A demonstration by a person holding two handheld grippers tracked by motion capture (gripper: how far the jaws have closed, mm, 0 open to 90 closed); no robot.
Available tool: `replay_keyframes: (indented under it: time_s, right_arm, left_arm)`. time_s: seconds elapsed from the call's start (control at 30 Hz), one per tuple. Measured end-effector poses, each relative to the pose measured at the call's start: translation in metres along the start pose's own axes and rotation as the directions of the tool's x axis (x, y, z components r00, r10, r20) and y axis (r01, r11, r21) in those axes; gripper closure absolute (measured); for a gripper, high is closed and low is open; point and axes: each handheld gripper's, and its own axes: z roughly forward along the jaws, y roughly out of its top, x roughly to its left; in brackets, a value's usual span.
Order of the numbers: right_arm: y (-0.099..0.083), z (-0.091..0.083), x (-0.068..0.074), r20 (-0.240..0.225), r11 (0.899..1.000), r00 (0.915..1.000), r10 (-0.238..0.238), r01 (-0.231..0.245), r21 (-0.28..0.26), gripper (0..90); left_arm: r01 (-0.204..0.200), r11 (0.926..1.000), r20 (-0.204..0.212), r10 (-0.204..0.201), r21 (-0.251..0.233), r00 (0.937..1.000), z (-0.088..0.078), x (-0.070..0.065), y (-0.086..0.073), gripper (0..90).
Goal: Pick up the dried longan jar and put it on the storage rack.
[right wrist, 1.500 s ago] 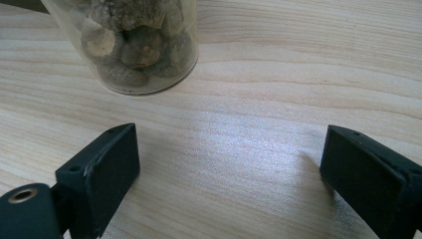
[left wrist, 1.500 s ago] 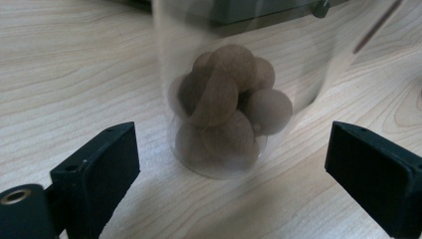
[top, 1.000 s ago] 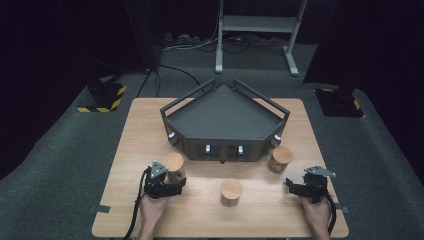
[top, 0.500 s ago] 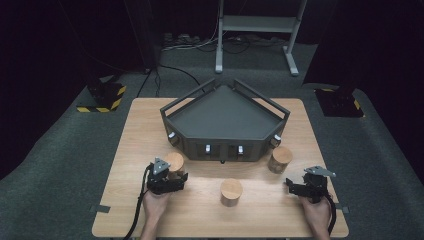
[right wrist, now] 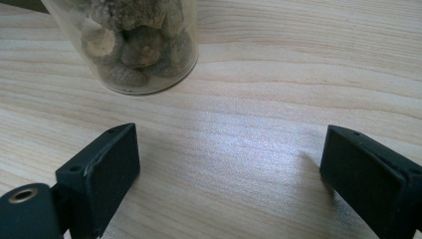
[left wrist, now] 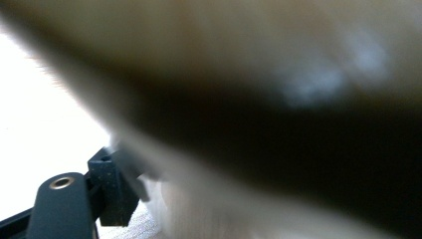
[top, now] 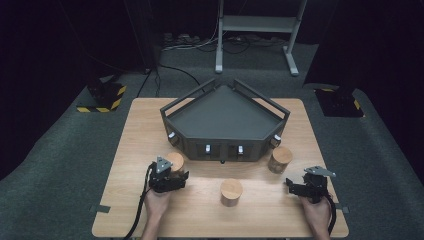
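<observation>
Three jars with wooden lids stand on the table (top: 125, 150) along the near side of a dark five-sided tray (top: 225, 117), apparently laid out within easy reach so each can be lifted into it. The left jar (top: 176, 161) is the one in hand: it stands near the tray's left front corner, and the left gripper (top: 172, 179) has come up to it from the near side, so that the jar sits between the jaws. In the left gripper view the jar (left wrist: 259, 99) is a close blur, with one black jaw at the lower left beside it. The jaws have just been closing around the jar; whether the pads already press on its wall cannot be told from the blur, though the grip looks close to made.

The middle jar (top: 231, 192) stands alone toward the near edge. The right jar (top: 280, 159) stands by the tray's right front corner. The right gripper (right wrist: 229, 164) rests low over bare wood, jaws spread wide with nothing between them, aimed toward the right jar (right wrist: 139, 45), whose clear wall shows brown lumps inside. It seems to wait its turn.
</observation>
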Motion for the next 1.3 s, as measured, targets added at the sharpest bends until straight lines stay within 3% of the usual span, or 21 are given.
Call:
replay_keyframes:
  time_s: [0.2,0.67,0.97,1.3]
  right_arm:
    - [0.000,0.000,0.000,0.000,1.000,1.0000,-0.001,0.001,0.000,8.4]
    - [0.000,0.000,0.000,0.000,1.000,1.0000,0.001,-0.001,0.000,8.4]
    - [0.000,0.000,0.000,0.000,1.000,1.0000,0.000,0.000,0.000,8.3]
    - [0.000,0.000,0.000,0.000,1.000,1.0000,0.000,0.000,0.000,8.4]
  left_arm:
    - [0.007,0.9999,-0.003,-0.007,-0.011,1.0000,0.001,0.000,0.000,23.1]
    - [-0.052,0.9985,-0.020,0.051,-0.018,0.9985,-0.002,-0.005,-0.003,25.7]
    - [-0.014,0.9999,0.005,0.014,-0.002,0.9999,-0.010,-0.007,0.003,25.9]
    - [-0.020,0.9993,0.041,0.019,0.032,0.9990,-0.018,-0.014,0.015,25.9]
